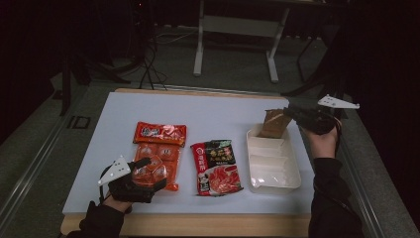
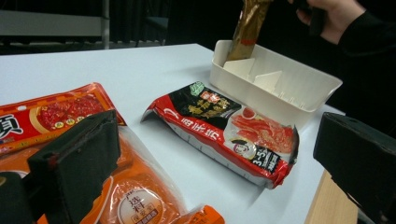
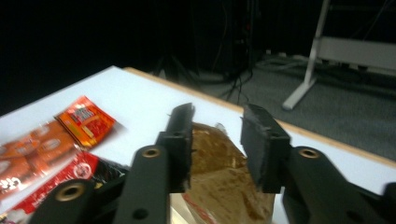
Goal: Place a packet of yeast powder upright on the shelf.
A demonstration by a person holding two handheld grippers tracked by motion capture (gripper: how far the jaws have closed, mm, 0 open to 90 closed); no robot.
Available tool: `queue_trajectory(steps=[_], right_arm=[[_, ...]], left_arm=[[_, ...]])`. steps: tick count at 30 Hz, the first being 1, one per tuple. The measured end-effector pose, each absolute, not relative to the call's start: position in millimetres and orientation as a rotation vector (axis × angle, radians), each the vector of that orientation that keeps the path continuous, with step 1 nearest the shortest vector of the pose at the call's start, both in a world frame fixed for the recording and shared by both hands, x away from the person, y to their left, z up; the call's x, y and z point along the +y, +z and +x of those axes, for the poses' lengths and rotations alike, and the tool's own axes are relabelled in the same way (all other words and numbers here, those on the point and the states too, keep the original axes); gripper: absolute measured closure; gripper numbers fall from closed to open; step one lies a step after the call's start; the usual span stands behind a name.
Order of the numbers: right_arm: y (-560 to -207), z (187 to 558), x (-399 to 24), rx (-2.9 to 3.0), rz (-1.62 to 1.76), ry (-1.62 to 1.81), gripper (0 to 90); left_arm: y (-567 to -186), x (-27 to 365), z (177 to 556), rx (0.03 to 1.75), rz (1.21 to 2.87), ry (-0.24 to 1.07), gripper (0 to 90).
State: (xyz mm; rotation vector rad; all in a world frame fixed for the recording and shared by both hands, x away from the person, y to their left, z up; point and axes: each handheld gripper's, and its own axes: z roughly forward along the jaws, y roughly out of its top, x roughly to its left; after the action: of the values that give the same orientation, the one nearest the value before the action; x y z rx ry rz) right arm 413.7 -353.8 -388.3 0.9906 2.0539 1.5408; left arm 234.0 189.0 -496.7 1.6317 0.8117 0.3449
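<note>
White tray point(image 1: 292, 163): brown packet point(image 1: 275, 123) beside right claw point(image 1: 292, 113)

The white table point(image 1: 208, 111) carries an orange packet point(image 1: 158, 153), a red-black packet point(image 1: 217, 166) and a white tray point(image 1: 292, 173).

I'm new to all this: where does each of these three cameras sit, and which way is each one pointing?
High view: above the person's side, looking forward and down on the table; forearms and both grippers show, left gripper, right gripper.
Left gripper view: rides the left gripper, looking across packets toward the white tray; its black jaws and the other hand show.
Right gripper view: rides the right gripper, facing the brown packet; its parted jaws show.
Shared: the red soup packet.
</note>
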Motion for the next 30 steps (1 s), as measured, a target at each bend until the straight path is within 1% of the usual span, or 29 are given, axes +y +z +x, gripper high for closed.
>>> queue_trajectory(steps=[2, 7, 11, 12, 14, 16, 17, 18, 19, 22, 26, 29, 30], right_arm=[[-381, 406, -351, 2.052, 0.960, 1.529, 62.7], [-371, 390, -347, 2.041, 0.906, 1.496, 60.3], [-365, 377, -344, 2.016, 0.925, 1.501, 54.3], [-365, 373, -343, 2.015, 0.937, 1.508, 52.1], [-365, 365, -338, 2.009, 0.959, 1.504, 43.6], [-366, 355, -333, 2.007, 0.962, 1.491, 37.2], [-366, 355, -333, 2.007, 0.962, 1.491, 37.2], [-367, 350, -330, 2.004, 0.956, 1.493, 34.0], [-372, 339, -323, 2.005, 0.967, 1.489, 24.8], [-380, 323, -315, 1.986, 0.960, 1.513, 14.4], [-391, 306, -306, 2.010, 0.956, 1.561, 11.6], [-393, 293, -300, 2.008, 0.946, 1.568, 11.4], [-393, 289, -300, 2.016, 0.931, 1.593, 13.1]], left_arm=[[-496, 188, 235, 0.804, 1.655, 0.346, 1.2], [-492, 181, 234, 0.760, 1.639, 0.334, 1.4], [-487, 175, 237, 0.773, 1.647, 0.267, 3.9], [-485, 174, 238, 0.791, 1.670, 0.249, 3.9], [-482, 170, 241, 0.814, 1.685, 0.241, 3.9], [-480, 166, 244, 0.836, 1.729, 0.218, 4.0], [-480, 166, 244, 0.836, 1.729, 0.218, 4.8], [-479, 161, 247, 0.832, 1.764, 0.220, 4.8], [-480, 159, 248, 0.825, 1.773, 0.227, 6.7], [-480, 153, 249, 0.799, 1.806, 0.238, 6.8], [-481, 149, 254, 0.812, 1.808, 0.223, 13.5], [-481, 146, 257, 0.826, 1.825, 0.233, 14.7], [-481, 145, 258, 0.830, 1.827, 0.237, 14.7]])
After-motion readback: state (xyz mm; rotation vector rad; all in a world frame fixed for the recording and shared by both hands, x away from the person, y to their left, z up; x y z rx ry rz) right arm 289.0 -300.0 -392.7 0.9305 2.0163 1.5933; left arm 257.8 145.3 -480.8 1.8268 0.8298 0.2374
